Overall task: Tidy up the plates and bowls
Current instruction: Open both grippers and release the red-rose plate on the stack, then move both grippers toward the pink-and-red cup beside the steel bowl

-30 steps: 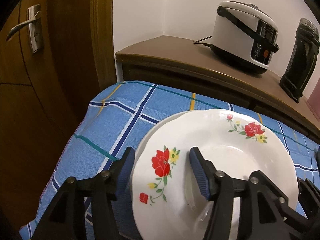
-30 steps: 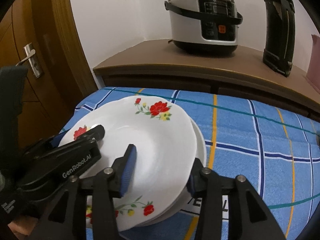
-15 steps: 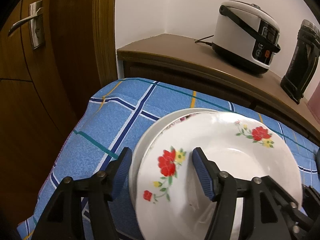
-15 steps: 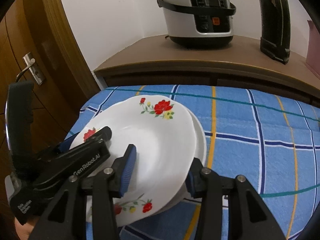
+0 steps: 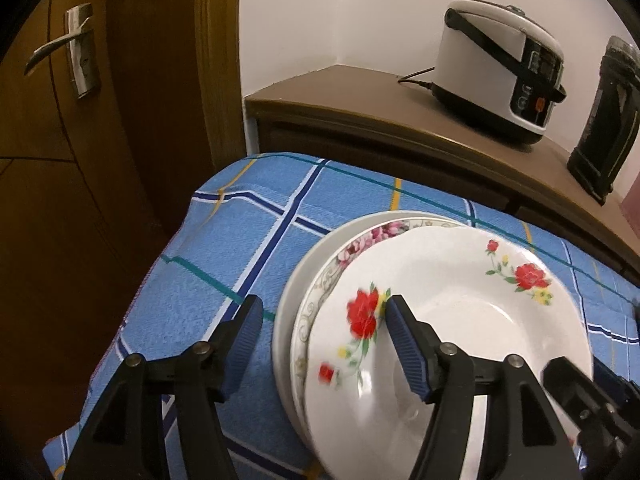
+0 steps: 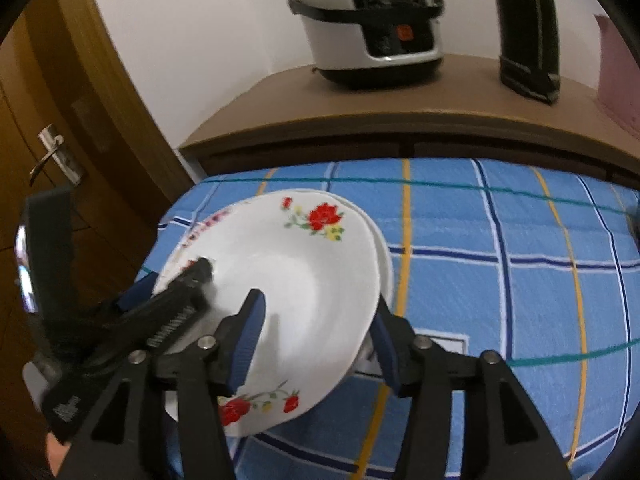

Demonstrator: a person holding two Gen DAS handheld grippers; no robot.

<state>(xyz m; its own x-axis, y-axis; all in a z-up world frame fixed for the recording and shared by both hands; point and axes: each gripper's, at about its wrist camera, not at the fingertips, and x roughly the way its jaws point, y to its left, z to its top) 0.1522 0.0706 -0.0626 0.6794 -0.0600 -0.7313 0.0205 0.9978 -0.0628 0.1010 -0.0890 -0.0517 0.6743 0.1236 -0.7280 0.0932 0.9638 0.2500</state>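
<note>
A white plate with red flowers (image 5: pixel 452 312) (image 6: pixel 304 280) is tilted up off a stack of plates. Beneath it I see a plate with pink flowers and a patterned rim (image 5: pixel 360 244) and a plain white plate (image 5: pixel 292 292). My left gripper (image 5: pixel 324 344) is open, its jaws straddling the left rim of the stack and the lifted plate. My right gripper (image 6: pixel 316 344) has one finger above the red-flower plate and one below its right rim; the jaws look wide apart. The left gripper's body (image 6: pixel 160 320) shows in the right wrist view.
The plates rest on a blue checked tablecloth (image 5: pixel 248 240) (image 6: pixel 500 264). Behind it a brown wooden cabinet (image 5: pixel 360 104) carries a white rice cooker (image 5: pixel 496 68) (image 6: pixel 368 16) and a black appliance (image 5: pixel 604 120) (image 6: pixel 524 28). A wooden door with a handle (image 5: pixel 76 52) stands at left.
The red-flower plate has lifted and slid right and toward me off the stack, uncovering the pink-flower plate below. Both grippers have pulled back and up.
</note>
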